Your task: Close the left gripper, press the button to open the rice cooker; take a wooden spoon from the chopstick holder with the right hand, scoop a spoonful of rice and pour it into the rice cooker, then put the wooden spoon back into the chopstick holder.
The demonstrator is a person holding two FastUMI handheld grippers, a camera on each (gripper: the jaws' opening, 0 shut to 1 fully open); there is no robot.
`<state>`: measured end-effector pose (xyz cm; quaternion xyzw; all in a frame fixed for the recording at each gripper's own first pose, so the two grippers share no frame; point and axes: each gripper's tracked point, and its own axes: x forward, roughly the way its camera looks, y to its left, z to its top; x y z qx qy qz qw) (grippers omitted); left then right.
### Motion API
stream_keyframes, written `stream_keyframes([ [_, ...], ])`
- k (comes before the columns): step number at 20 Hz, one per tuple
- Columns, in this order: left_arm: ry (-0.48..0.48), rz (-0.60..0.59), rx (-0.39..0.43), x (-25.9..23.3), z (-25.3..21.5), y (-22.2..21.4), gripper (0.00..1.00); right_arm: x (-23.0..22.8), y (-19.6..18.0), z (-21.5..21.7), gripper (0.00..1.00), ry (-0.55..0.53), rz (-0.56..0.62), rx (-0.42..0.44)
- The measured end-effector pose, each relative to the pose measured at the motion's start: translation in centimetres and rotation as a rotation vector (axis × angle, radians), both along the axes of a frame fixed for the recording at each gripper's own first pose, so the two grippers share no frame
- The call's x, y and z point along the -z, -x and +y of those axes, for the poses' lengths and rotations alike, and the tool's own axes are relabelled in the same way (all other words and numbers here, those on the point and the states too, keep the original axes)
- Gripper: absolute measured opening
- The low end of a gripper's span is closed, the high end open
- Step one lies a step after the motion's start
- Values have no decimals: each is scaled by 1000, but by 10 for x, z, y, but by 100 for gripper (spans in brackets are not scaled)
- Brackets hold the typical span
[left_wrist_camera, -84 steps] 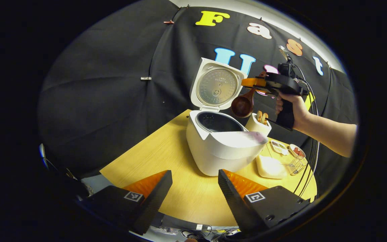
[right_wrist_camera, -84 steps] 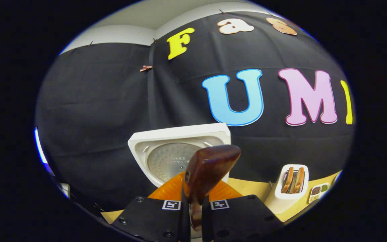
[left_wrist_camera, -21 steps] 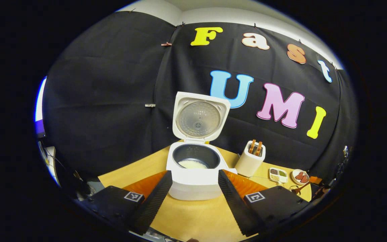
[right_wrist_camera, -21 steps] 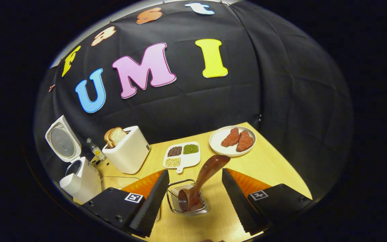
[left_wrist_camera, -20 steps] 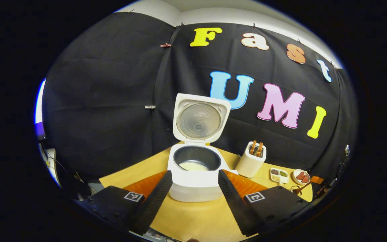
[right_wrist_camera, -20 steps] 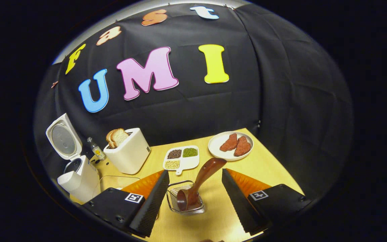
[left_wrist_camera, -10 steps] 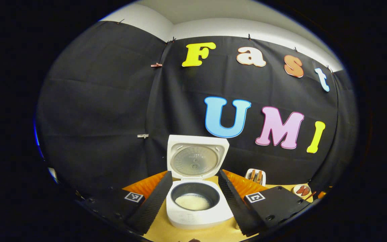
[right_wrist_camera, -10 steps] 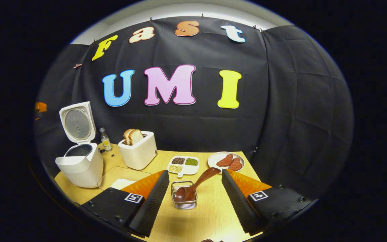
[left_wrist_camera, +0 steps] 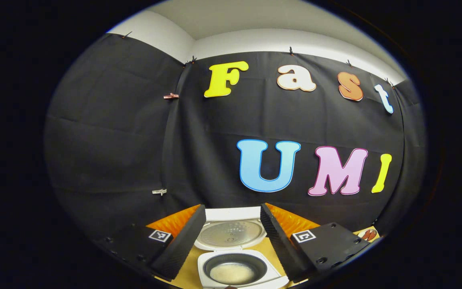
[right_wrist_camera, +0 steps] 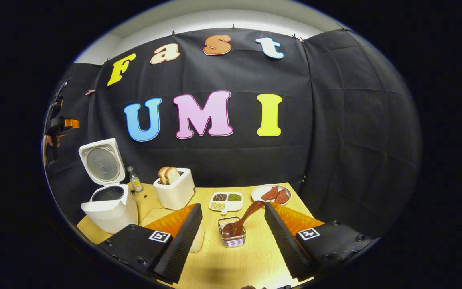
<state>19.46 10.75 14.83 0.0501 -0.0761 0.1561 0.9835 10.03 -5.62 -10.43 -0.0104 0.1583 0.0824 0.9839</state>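
The white rice cooker (left_wrist_camera: pixel 242 257) stands with its lid (left_wrist_camera: pixel 231 233) up and white rice in the dark pot (left_wrist_camera: pixel 232 273), low between the fingers of my left gripper (left_wrist_camera: pixel 233 208), which is open and holds nothing. The same cooker (right_wrist_camera: pixel 109 205) sits at the table's left in the right gripper view. The brown wooden spoon (right_wrist_camera: pixel 244 218) leans bowl-down in the small wire chopstick holder (right_wrist_camera: pixel 233 237). My right gripper (right_wrist_camera: pixel 233 205) is open, well back from it, and touches nothing.
On the wooden table (right_wrist_camera: pixel 223 261) stand a white toaster (right_wrist_camera: pixel 176 192) with bread, a small bottle (right_wrist_camera: pixel 135 184), a divided dish (right_wrist_camera: pixel 225 201) of beans and a plate (right_wrist_camera: pixel 273 194) of meat. A hand (right_wrist_camera: pixel 48 141) holds the other gripper at the far left.
The right gripper, shut on the spoon earlier, now stands open and has drawn back from the spoon in the holder. The left gripper has tilted upward, so the cooker has slid to the bottom.
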Motion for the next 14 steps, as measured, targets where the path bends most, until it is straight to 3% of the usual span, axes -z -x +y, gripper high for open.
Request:
stream_keyframes([
  [7, 7, 9, 23, -20, 36, -86, 94, -16, 22, -7, 98, 41, -29, 79],
  [10, -7, 77, 28, -2, 44, -120, 94, -19, 30, -5, 98, 36, -27, 104],
  [12, 39, 118, 56, 16, 45, -143, 94, -19, 33, -6, 98, 32, -29, 117],
  [14, 89, 161, 23, 36, 58, -159, 94, -17, 36, -5, 98, 31, -26, 122],
])
